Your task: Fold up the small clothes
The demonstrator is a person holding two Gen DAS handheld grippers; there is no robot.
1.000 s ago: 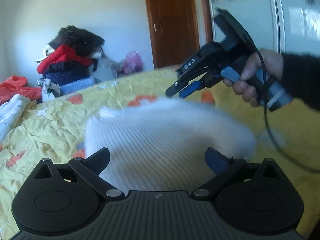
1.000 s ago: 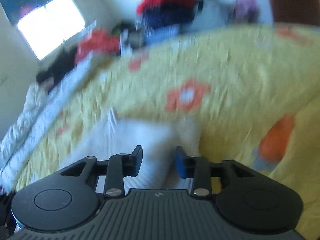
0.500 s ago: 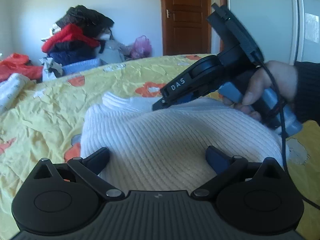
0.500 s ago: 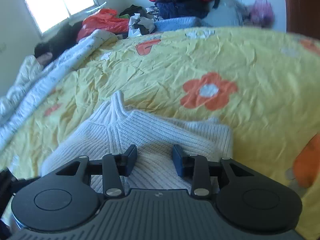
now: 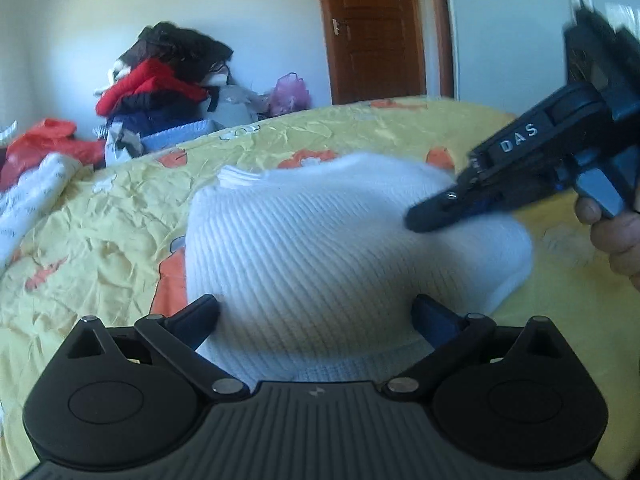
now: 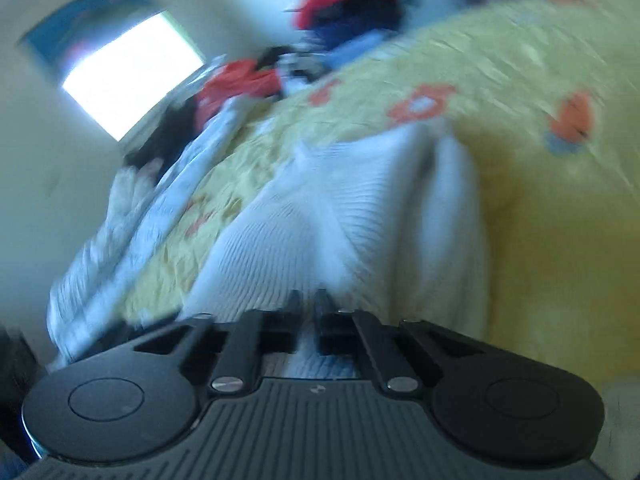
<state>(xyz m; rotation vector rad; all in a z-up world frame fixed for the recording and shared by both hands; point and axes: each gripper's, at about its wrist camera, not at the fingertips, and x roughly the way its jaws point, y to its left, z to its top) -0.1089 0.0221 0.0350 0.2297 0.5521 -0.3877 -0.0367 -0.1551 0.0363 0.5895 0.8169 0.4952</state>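
A white ribbed knit garment point(image 5: 320, 248) lies folded on the yellow flowered bedspread point(image 5: 100, 248). My left gripper point(image 5: 316, 312) is open, its fingers spread wide at the garment's near edge. In the left wrist view my right gripper point(image 5: 424, 220) reaches in from the right, its tips at the garment's right side. In the blurred right wrist view the right gripper point(image 6: 308, 300) has its jaws nearly together with the white garment point(image 6: 320, 208) between them.
A pile of red, dark and blue clothes point(image 5: 160, 84) stands at the far edge of the bed. White patterned bedding point(image 5: 32, 200) lies at the left. A brown door point(image 5: 372, 28) and a white wardrobe point(image 5: 512, 28) are behind.
The right gripper's jaws have closed from a narrow gap onto the garment's right side and it has pulled to the right. The left gripper stays open at the near edge.
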